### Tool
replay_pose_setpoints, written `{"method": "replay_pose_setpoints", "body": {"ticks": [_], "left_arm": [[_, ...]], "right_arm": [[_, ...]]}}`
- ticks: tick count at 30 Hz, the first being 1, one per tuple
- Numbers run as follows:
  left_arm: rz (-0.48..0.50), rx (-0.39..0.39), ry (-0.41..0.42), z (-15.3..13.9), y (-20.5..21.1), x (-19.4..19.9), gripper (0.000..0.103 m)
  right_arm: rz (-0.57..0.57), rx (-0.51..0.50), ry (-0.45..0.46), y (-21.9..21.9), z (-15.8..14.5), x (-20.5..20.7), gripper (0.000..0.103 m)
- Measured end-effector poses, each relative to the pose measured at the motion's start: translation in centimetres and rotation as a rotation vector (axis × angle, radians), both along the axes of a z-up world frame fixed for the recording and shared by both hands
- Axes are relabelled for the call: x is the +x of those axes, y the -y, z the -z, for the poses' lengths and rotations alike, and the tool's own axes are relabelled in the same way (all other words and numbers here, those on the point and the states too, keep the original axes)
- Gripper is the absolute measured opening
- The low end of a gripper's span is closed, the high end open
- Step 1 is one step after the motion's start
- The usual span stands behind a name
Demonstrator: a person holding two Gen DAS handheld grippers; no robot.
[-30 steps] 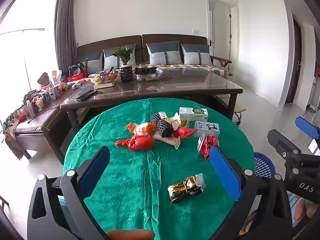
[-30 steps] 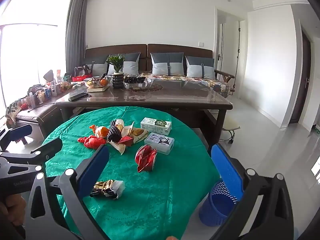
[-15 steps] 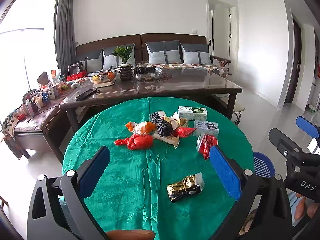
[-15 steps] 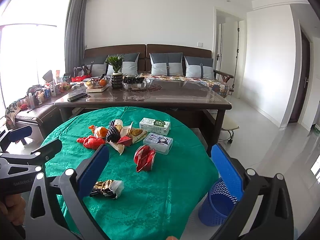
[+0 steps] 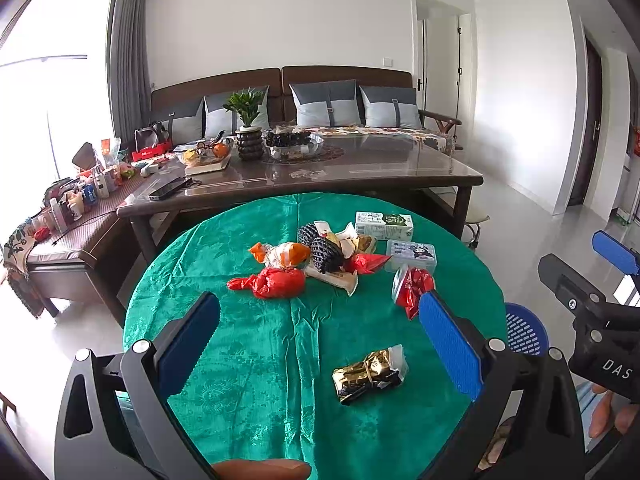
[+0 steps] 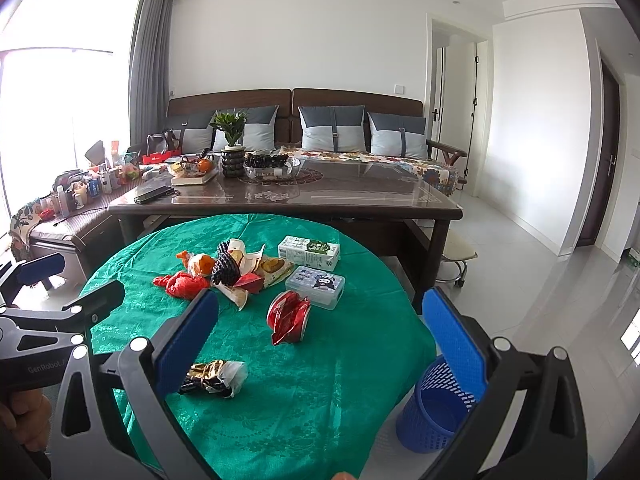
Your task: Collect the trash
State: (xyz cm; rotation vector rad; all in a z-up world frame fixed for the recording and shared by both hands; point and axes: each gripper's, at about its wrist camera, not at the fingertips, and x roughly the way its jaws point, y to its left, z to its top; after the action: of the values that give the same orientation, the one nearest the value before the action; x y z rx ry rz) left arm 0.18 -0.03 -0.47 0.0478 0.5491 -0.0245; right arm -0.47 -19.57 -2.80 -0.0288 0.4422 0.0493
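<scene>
Left wrist view: since a second ago little shifted | both tongs, left (image 5: 320,340) and right (image 6: 324,336), stayed spread, empty | gold wrapper (image 5: 370,372) at 5 o'clock on tabletop (image 5: 248,352), uncollected | bin (image 6: 434,404) waiting.

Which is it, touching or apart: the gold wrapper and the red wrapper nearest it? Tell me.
Apart. The left wrist view shows bare green cloth between the gold wrapper and the red wrapper; the right wrist view shows the same gap.

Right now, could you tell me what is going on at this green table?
A person holds two grippers, both open and empty, above the round green table. The left gripper faces a gold wrapper; the right gripper hangs nearer the blue basket on the floor. Wrappers, a red packet and a milk carton lie uncollected.
</scene>
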Motion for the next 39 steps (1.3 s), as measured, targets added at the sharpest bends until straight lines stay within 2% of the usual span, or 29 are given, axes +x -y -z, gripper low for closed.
{"method": "replay_pose_setpoints", "body": {"ticks": [39], "left_arm": [[0.001,-0.005,-0.005,-0.06,-0.18,0.07,0.099]], "right_arm": [[0.001,0.0,-0.007,0.64,0.55,0.28,0.099]]}}
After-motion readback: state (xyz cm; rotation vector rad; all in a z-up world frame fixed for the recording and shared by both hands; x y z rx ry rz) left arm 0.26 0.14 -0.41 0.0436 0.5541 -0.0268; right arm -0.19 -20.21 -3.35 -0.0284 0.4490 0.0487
